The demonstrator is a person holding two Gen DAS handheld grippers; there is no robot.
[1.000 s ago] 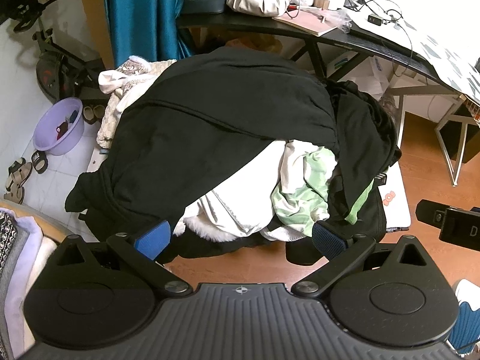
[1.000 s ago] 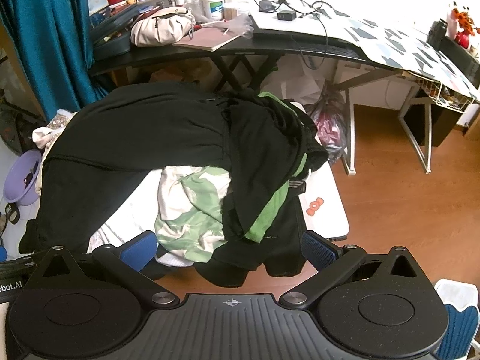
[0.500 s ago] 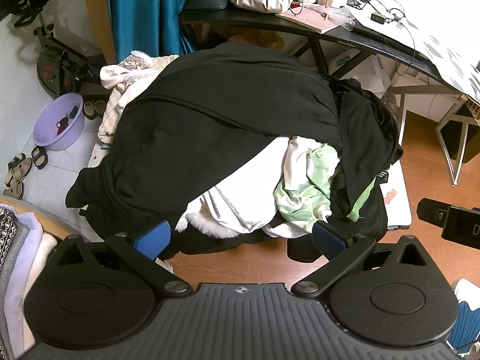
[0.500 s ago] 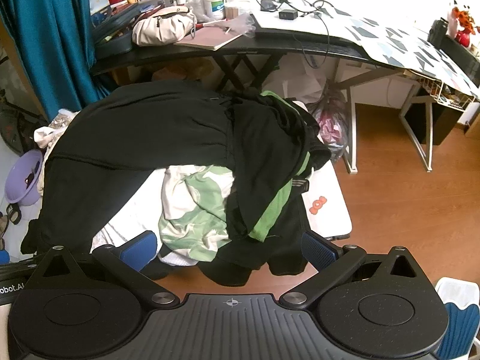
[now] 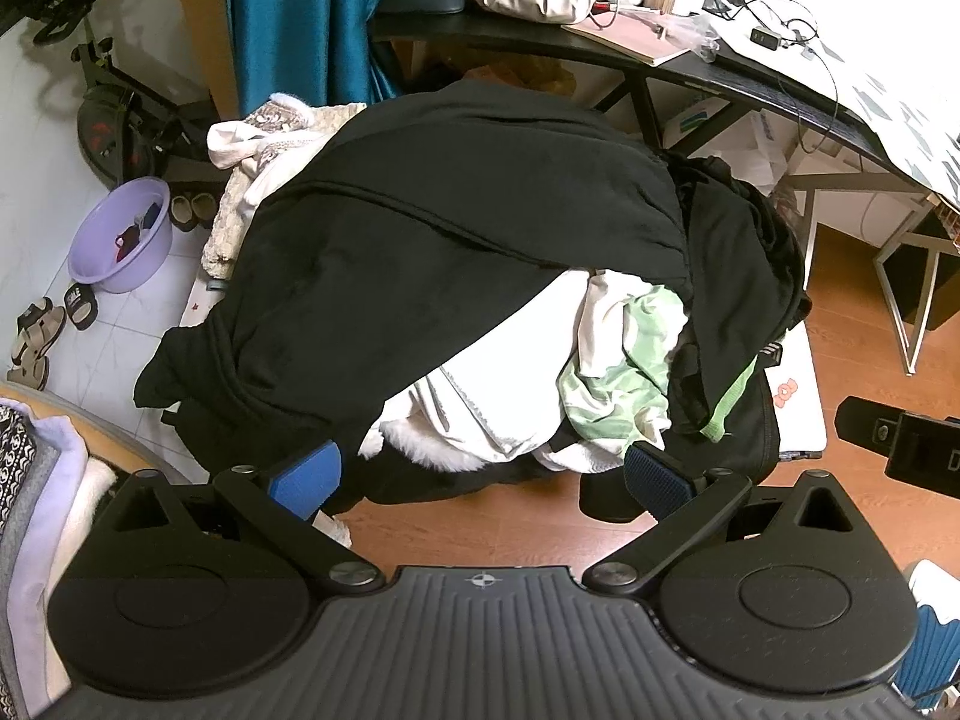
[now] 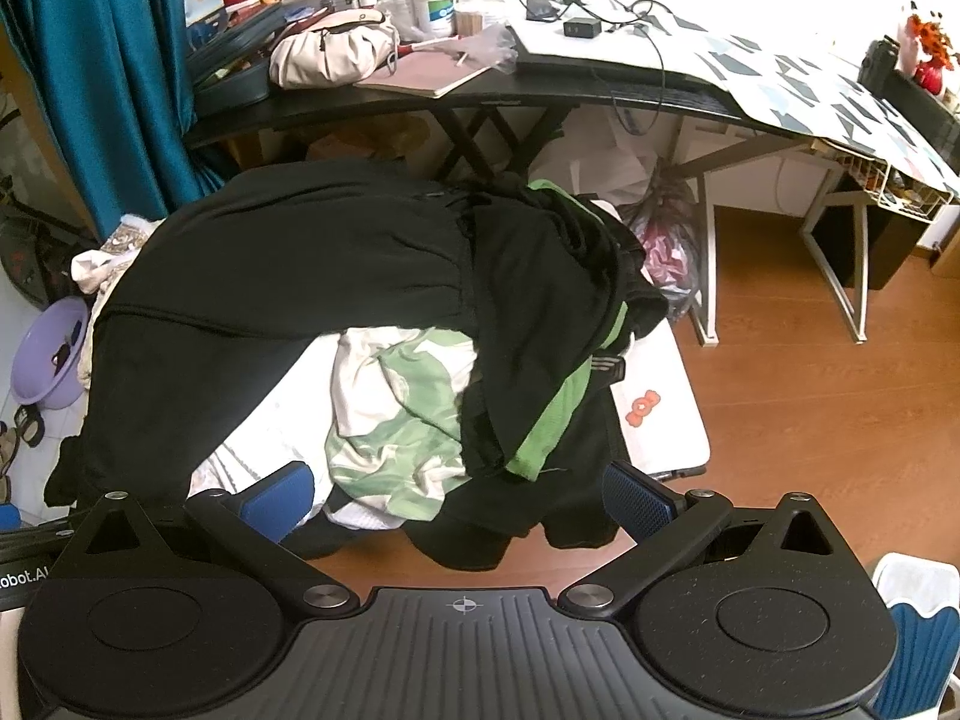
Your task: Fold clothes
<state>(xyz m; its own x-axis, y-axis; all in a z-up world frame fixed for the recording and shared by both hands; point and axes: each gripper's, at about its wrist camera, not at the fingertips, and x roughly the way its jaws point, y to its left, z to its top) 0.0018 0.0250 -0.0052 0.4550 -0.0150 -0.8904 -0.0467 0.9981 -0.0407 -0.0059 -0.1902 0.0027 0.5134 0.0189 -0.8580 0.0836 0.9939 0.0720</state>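
A heap of clothes covers a small white table (image 6: 678, 414). On top lies a large black garment (image 5: 432, 252) (image 6: 288, 282), with a white one (image 5: 480, 396) and a pale green and white one (image 5: 624, 372) (image 6: 408, 420) showing under it. A black garment with a green lining (image 6: 552, 324) hangs at the right. My left gripper (image 5: 480, 474) is open, above and short of the pile's near edge, with nothing between its blue pads. In the right wrist view my right gripper (image 6: 459, 495) is open too, also empty, over the pile's front.
A black desk (image 6: 480, 96) crowded with a beige bag (image 6: 330, 51), bottles and cables stands behind the pile. A teal curtain (image 5: 288, 18) hangs at the back left. A purple basin (image 5: 120, 240) and sandals lie on the tiled floor. Folded fabrics (image 5: 36, 510) sit at the near left.
Both grippers have drifted slightly, so the pile sits a little lower and nearer in each view. The clothes have not moved and both grippers stay open.
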